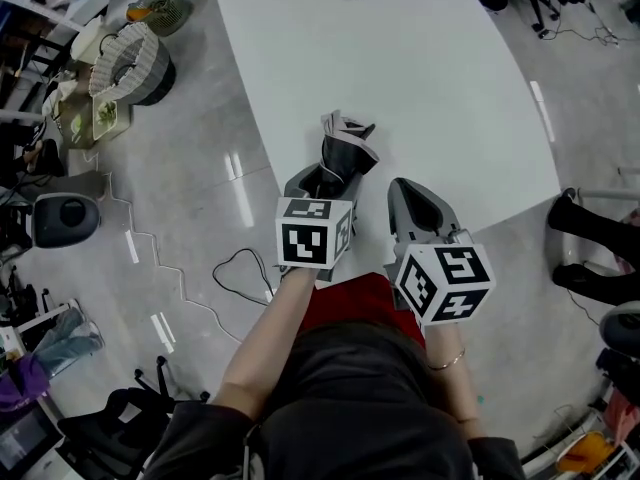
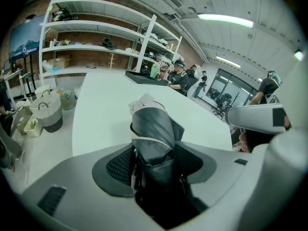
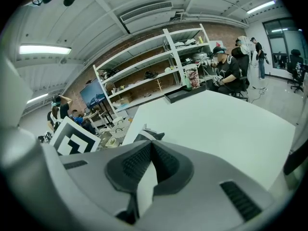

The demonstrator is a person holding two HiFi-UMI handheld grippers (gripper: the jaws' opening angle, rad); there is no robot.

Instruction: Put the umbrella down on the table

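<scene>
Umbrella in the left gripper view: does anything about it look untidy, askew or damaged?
Untidy, but not visibly damaged. The folded umbrella between the left gripper's fingers has loose, crumpled fabric, and grey folds stick out unevenly at its far end, over the white table. No tear shows.

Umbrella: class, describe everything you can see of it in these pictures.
The umbrella is folded into a short bundle of dark grey, slightly shiny fabric with a pale band and pale crumpled tip. It points away from the person over the white table's near edge, its near end between the left gripper's wide-set jaws. Its handle is hidden.
</scene>
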